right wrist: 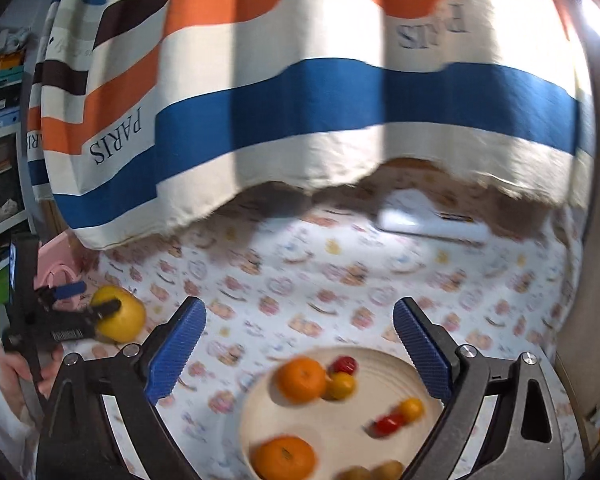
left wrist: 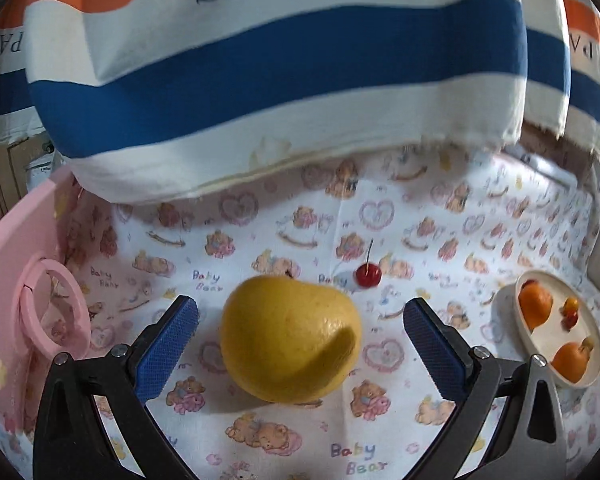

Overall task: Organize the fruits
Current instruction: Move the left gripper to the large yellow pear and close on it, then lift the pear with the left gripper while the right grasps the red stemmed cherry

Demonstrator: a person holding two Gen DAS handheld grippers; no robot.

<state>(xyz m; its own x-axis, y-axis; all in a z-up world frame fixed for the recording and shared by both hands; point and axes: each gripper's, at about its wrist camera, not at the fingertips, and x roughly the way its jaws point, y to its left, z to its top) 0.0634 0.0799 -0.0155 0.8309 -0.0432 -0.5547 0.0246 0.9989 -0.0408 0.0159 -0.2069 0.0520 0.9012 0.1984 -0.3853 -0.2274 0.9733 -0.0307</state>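
Note:
A big yellow citrus fruit [left wrist: 290, 338] lies on the bear-print cloth between the blue pads of my left gripper [left wrist: 300, 306], which is open; neither pad touches it. Just behind it lies a red cherry [left wrist: 368, 275] with its stem up. In the right wrist view my right gripper [right wrist: 299, 306] is open and empty over a cream plate [right wrist: 384, 376]. The plate holds two oranges [right wrist: 300, 378] and several small red and yellow tomatoes [right wrist: 342, 365]. That view also shows the left gripper [right wrist: 98, 297] astride the yellow fruit [right wrist: 126, 320] at far left. The plate [left wrist: 504, 300] is at the right edge of the left wrist view.
A striped cloth printed PARIS [left wrist: 280, 80] hangs low over the back of the table. A pink plastic piece with a ring [left wrist: 40, 312] stands at the left. A white flat box [right wrist: 432, 220] lies under the cloth at the back right. Shelves [right wrist: 0, 120] stand far left.

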